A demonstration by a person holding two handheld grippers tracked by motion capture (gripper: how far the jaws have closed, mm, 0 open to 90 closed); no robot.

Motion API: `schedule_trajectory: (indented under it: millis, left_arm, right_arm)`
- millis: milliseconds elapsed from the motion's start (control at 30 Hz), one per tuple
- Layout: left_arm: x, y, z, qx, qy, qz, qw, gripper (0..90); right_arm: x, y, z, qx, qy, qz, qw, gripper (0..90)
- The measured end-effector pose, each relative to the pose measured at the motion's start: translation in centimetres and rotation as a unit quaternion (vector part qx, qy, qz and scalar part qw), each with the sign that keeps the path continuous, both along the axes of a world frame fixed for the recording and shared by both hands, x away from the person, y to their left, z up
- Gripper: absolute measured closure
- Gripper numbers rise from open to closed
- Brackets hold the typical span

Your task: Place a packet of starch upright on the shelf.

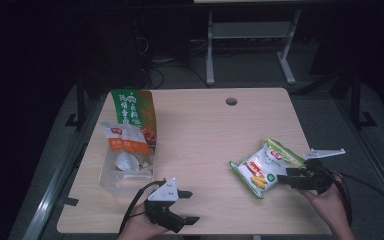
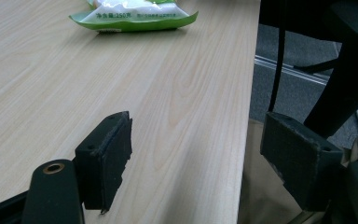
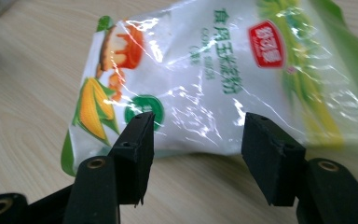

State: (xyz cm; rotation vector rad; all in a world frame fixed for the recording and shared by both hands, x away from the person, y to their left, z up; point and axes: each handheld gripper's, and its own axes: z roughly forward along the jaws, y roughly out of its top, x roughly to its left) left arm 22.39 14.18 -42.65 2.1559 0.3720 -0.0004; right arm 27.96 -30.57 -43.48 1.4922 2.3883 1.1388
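Two grippers, fingers spread, at the near edge of a wooden desk [image 1: 205, 130]; a corn snack bag [image 1: 264, 167] lies at its right.

Largest on the desk is a clear tub [image 1: 126, 172] at the left with a green pouch [image 1: 135, 112] and an orange-and-white packet [image 1: 122, 137] in it, well apart from the snack bag. Right gripper [image 1: 285, 179] points at that bag's near edge; in the right gripper view its fingers [image 3: 137, 149] stand wide, the bag [image 3: 205, 79] just ahead of them, unpinched. Left gripper [image 1: 189, 206] hovers at the desk's front edge, its fingers [image 2: 107, 156] wide apart and holding nothing, the bag [image 2: 135, 16] far off.
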Motion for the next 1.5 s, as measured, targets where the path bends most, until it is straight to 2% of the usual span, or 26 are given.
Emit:
schedule_trajectory:
  millis: [167,333,533,633,800,1000,1133,1267,1333,1433,1500]
  left_arm:
    - [0.0,0.0,0.0,0.000,0.001,-0.002,1.0000,24.6]
    - [0.0,-0.2,0.0,0.000,0.002,-0.003,1.0000,24.6]
    - [-0.1,-0.1,0.1,-0.005,0.005,-0.004,1.0000,24.6]
    - [-0.1,-0.1,0.1,-0.005,0.005,-0.005,1.0000,24.6]
    - [-0.1,-0.2,0.1,-0.004,0.003,-0.007,1.0000,24.6]
    - [0.0,-0.1,0.1,-0.004,0.002,-0.004,1.0000,24.6]
    - [0.0,-0.1,0.1,-0.004,0.002,-0.004,1.0000,24.6]
    - [0.0,-0.1,0.1,-0.004,0.001,-0.004,1.0000,24.6]
    - [0.0,0.0,0.1,-0.002,0.001,-0.004,1.0000,24.6]
    - [0.0,0.0,0.1,-0.005,0.001,-0.002,1.0000,24.6]
    - [0.1,0.0,0.1,-0.005,0.001,-0.002,1.0000,24.6]
  right_arm:
    - [-0.6,-1.1,-0.4,-0.007,0.014,-0.019,0.9997,42.3]
    - [-0.6,-2.0,-1.1,0.013,0.027,-0.035,0.9989,40.8]
    - [0.7,-2.1,-1.7,0.036,0.041,-0.041,0.9977,39.8]
    - [1.5,-1.8,-1.8,0.039,0.047,-0.041,0.9973,39.0]
    - [2.8,-1.3,-1.9,0.053,0.049,-0.035,0.9968,39.9]
    - [4.1,-0.1,-2.1,0.061,0.052,-0.019,0.9966,52.0]
    - [4.6,0.6,-2.3,0.078,0.054,-0.010,0.9955,63.6]
    - [5.0,1.3,-2.5,0.073,0.046,0.001,0.9963,73.2]
    - [5.2,1.4,-2.5,0.074,0.050,0.002,0.9960,70.3]
    - [5.5,1.1,-2.4,0.070,0.055,-0.012,0.9960,53.6]
    - [5.8,0.9,-2.4,0.074,0.060,-0.019,0.9953,49.7]
